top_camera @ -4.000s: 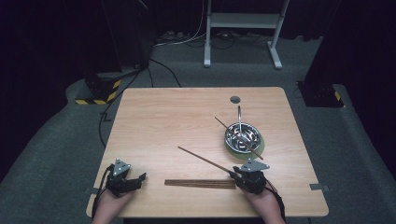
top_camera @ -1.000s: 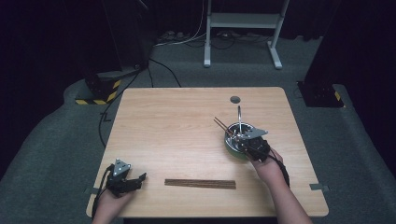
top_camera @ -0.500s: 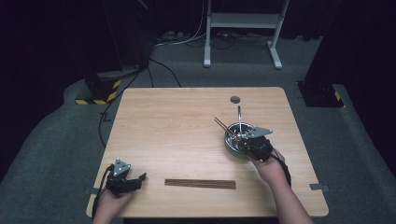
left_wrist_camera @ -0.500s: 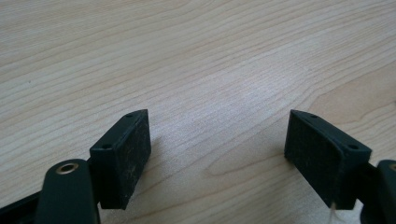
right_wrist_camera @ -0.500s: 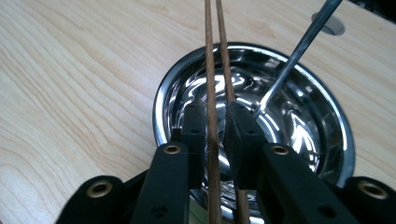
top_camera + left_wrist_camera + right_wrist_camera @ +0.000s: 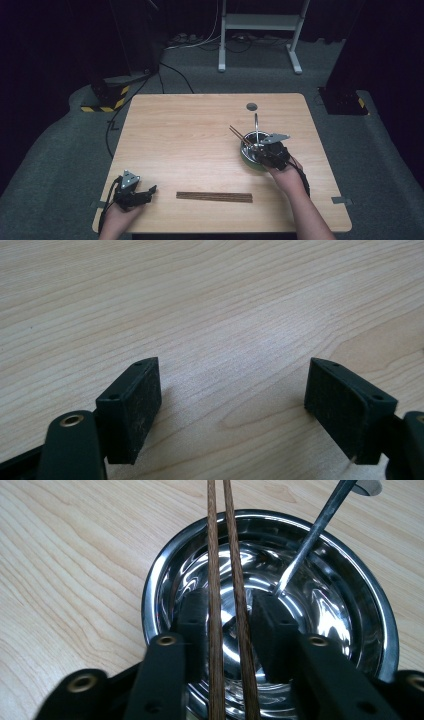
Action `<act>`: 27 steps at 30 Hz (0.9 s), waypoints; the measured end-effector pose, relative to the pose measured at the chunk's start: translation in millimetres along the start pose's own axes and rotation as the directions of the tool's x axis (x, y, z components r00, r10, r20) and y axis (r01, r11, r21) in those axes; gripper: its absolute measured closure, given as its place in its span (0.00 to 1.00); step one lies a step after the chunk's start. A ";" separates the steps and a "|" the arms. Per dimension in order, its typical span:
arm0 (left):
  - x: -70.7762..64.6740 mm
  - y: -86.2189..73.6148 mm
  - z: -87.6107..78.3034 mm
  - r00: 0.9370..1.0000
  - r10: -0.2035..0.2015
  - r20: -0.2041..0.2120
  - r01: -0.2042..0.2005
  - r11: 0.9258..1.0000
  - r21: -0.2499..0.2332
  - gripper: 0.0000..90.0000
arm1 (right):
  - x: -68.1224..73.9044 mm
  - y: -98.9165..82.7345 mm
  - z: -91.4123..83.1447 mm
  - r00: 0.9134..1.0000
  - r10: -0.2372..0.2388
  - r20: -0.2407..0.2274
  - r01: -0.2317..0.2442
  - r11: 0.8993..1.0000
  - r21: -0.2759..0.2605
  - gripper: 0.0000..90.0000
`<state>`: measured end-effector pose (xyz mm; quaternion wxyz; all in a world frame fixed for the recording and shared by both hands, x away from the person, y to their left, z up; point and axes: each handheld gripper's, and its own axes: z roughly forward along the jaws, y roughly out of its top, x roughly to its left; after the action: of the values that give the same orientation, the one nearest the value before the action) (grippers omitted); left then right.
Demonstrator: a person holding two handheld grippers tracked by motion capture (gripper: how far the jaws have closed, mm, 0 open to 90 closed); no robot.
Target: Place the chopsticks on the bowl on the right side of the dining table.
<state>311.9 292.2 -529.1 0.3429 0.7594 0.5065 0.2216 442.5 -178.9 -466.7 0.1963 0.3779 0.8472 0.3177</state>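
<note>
My right gripper (image 6: 270,150) sits over the bowl (image 6: 248,156), where a pair of chopsticks (image 6: 238,135) and a metal utensil (image 6: 256,127) lean out over the rim. My left gripper (image 6: 136,194) rests at the table's (image 6: 190,135) near left corner, with another chopstick pair (image 6: 214,197) lying flat between my hands.

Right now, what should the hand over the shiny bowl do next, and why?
Probably draw the right gripper back and up from the steel bowl. Its jaws have just been opening, and the two chopsticks lie between the pads with gaps showing, their far ends past the rim. The other chopsticks wait on the table.
</note>
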 end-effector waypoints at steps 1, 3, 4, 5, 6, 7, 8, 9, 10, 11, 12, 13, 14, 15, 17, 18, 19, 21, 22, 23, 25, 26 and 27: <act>0.0 0.0 0.0 1.000 0.000 0.000 0.000 1.000 0.000 0.25 | -0.2 -0.9 0.1 1.000 -0.005 0.004 0.005 1.000 0.003 0.79; -0.2 0.0 0.0 1.000 -0.002 -0.001 0.002 1.000 0.000 0.25 | -0.3 -1.9 0.5 1.000 -0.005 -0.001 0.005 1.000 0.000 0.81; -0.2 -0.1 0.0 1.000 -0.003 -0.001 0.003 1.000 -0.001 0.25 | -0.3 -2.2 -0.2 1.000 -0.003 -0.005 0.003 1.000 0.007 0.83; -0.2 0.0 0.0 1.000 -0.003 -0.001 0.003 1.000 0.000 0.25 | -0.2 -2.6 -0.5 1.000 -0.008 -0.005 0.008 1.000 0.006 0.85; -0.1 -0.1 0.0 1.000 -0.002 -0.001 0.002 1.000 -0.001 0.25 | -0.2 -2.9 -0.6 1.000 -0.012 -0.004 0.012 1.000 0.007 0.85; -0.1 0.0 0.0 1.000 -0.001 0.000 0.001 1.000 0.000 0.25 | -0.4 -3.2 -0.7 1.000 -0.018 -0.002 0.018 1.000 0.003 0.86; -0.2 0.0 0.0 1.000 -0.002 -0.001 0.002 1.000 0.000 0.25 | -0.5 -3.1 -1.0 1.000 -0.021 -0.003 0.021 1.000 0.004 0.86; -0.2 0.0 0.0 1.000 -0.003 -0.001 0.003 1.000 0.000 0.25 | -0.2 -3.2 -1.1 1.000 -0.026 -0.002 0.026 1.000 0.003 0.86; -0.1 0.0 0.0 1.000 -0.001 -0.001 0.001 1.000 0.000 0.25 | 0.1 -3.1 -1.3 0.999 -0.034 -0.006 0.034 0.999 0.005 0.86; -0.2 0.0 0.0 1.000 -0.003 -0.001 0.003 1.000 0.000 0.25 | 0.7 -3.0 -1.8 0.999 -0.038 -0.014 0.038 0.999 0.011 0.86; -0.2 0.0 0.0 1.000 -0.002 -0.001 0.002 1.000 0.000 0.25 | 0.8 -3.0 -2.0 0.999 -0.041 -0.017 0.041 0.999 0.010 0.86; -0.1 0.0 0.0 1.000 -0.001 0.000 0.001 1.000 0.000 0.25 | 1.2 -3.0 -2.2 0.999 -0.047 -0.020 0.047 0.999 0.004 0.86; -0.1 0.0 0.0 1.000 -0.002 -0.001 0.002 1.000 0.000 0.25 | 1.6 -3.0 -2.3 0.999 -0.049 -0.020 0.049 0.999 0.003 0.86; -0.1 0.0 0.0 1.000 -0.002 -0.001 0.002 1.000 0.000 0.25 | 2.3 -3.0 -2.5 0.998 -0.050 -0.026 0.050 0.999 0.003 0.86; -0.2 -0.1 0.0 1.000 -0.003 0.000 0.003 1.000 -0.001 0.25 | 3.3 -2.8 -2.8 0.998 -0.054 -0.030 0.054 0.999 -0.004 0.86; -0.1 0.0 0.0 1.000 -0.003 0.000 0.003 1.000 0.000 0.25 | 3.8 -2.9 -3.0 0.998 -0.053 -0.033 0.053 0.999 -0.004 0.86; 0.1 0.0 0.0 1.000 0.000 0.001 0.000 1.000 0.000 0.25 | 4.4 -2.8 -3.1 0.998 -0.057 -0.036 0.057 0.998 -0.005 0.86; 0.0 0.0 0.1 1.000 -0.002 0.001 0.002 1.000 -0.001 0.25 | 5.6 -2.6 -3.9 0.997 -0.061 -0.040 0.061 0.998 -0.005 0.86; 0.1 0.0 0.1 1.000 -0.001 0.001 0.001 1.000 -0.001 0.25 | 5.7 -2.6 -4.1 0.997 -0.060 -0.043 0.060 0.998 -0.007 0.86; 0.0 0.0 0.0 1.000 -0.001 0.001 0.001 1.000 0.000 0.25 | 5.4 -2.8 -4.2 0.997 -0.061 -0.042 0.061 0.998 -0.009 0.86; 0.1 0.0 0.0 1.000 0.000 0.001 0.000 1.000 0.000 0.25 | 5.4 -3.3 -3.6 0.997 -0.059 -0.048 0.058 0.998 -0.010 0.86; 0.0 -0.1 0.2 1.000 -0.001 0.002 0.001 1.000 -0.004 0.25 | 5.6 -3.8 -3.2 0.997 -0.055 -0.050 0.055 0.998 -0.008 0.86; 0.0 -0.1 0.2 1.000 -0.001 0.002 0.001 1.000 -0.003 0.25 | 6.2 -4.6 -2.3 0.998 -0.052 -0.043 0.052 0.999 -0.013 0.86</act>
<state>312.0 292.2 -529.3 0.3444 0.7588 0.5065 0.2215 434.8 -177.3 -468.8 0.1882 0.3477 0.8589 0.3255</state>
